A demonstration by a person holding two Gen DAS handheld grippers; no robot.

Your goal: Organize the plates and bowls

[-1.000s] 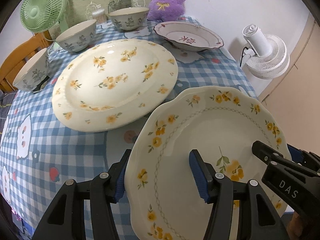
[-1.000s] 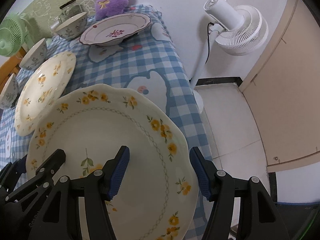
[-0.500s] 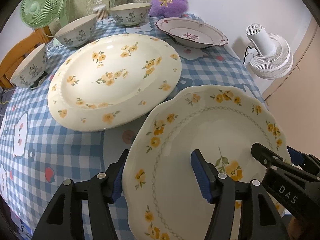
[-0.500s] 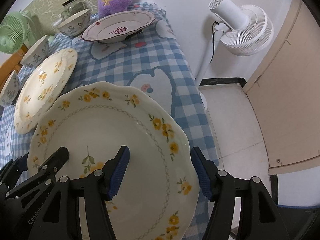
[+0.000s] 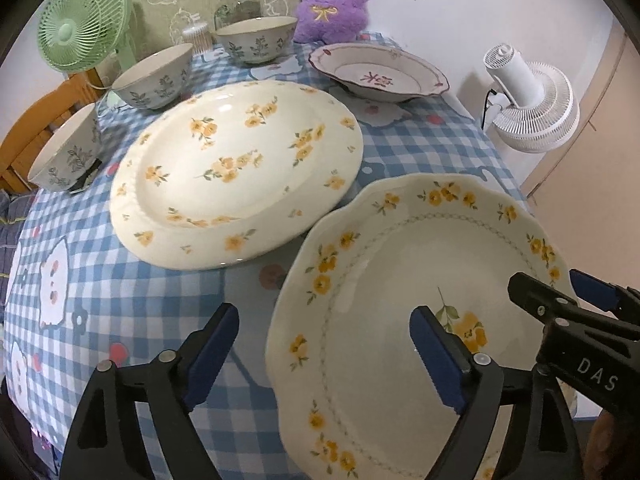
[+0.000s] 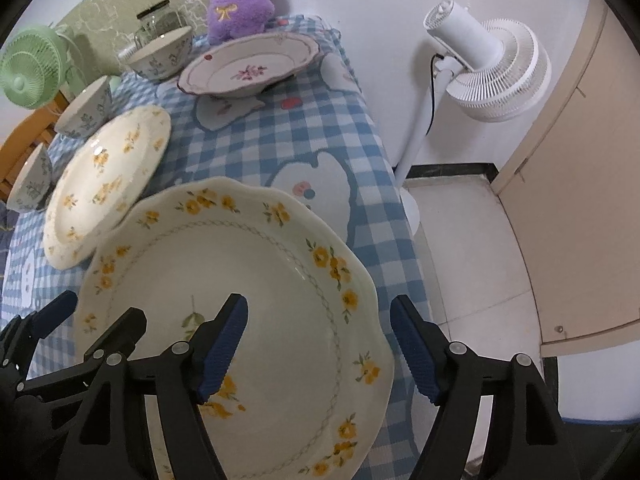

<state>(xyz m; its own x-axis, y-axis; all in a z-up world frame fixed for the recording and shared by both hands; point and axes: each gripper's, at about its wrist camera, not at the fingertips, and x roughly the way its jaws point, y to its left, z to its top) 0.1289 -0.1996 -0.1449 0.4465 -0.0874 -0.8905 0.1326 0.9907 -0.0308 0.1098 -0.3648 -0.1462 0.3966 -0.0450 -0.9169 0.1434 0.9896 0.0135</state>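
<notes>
A scalloped cream plate with yellow flowers point(image 5: 420, 280) point(image 6: 256, 280) sits at the near right of the checked table. My left gripper point(image 5: 324, 344) is open, straddling the plate's left rim. My right gripper point(image 6: 320, 344) is open, straddling its right rim. A large oval yellow-flower plate point(image 5: 236, 184) point(image 6: 104, 184) lies beyond to the left. A pink-flower plate with a dark rim point(image 5: 376, 74) point(image 6: 248, 68) sits at the far right. Three leaf-pattern bowls stand at the far left: one at the back point(image 5: 256, 38), one in the middle point(image 5: 154, 76), one nearest point(image 5: 64, 160).
A purple plush toy point(image 5: 334, 0), a glass jar point(image 5: 236, 4) and a green fan point(image 5: 84, 20) stand at the table's back. A white floor fan point(image 6: 484, 68) stands right of the table over tiled floor. A wooden chair point(image 5: 36, 120) is at the left.
Both grippers have opened wider around the scalloped plate. The left view has shifted, with the plate's left rim now farther from my left finger.
</notes>
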